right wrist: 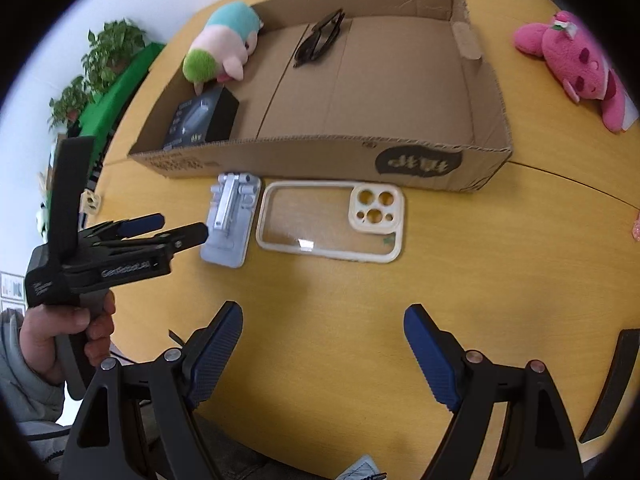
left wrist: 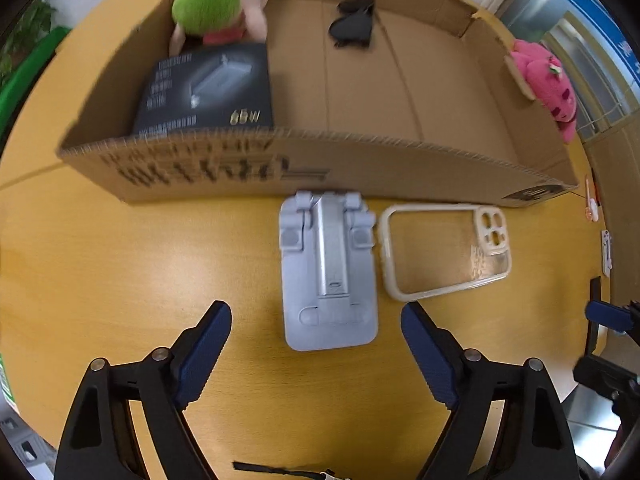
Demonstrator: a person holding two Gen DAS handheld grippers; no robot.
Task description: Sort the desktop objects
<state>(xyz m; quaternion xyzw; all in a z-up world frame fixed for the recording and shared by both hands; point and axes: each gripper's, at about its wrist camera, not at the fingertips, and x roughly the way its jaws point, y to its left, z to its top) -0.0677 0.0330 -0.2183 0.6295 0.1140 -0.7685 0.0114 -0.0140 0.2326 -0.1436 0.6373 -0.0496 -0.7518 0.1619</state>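
A grey folding phone stand lies flat on the yellow table in front of a shallow cardboard box. A clear phone case lies to its right. My left gripper is open, its fingers on either side of the stand's near end, just short of it. The right wrist view shows the stand, the case, the box and the left gripper beside the stand. My right gripper is open and empty, held back from the case.
The box holds a plush toy, a black charger box and black sunglasses. A pink plush lies on the table right of the box. Small items lie near the table's right edge.
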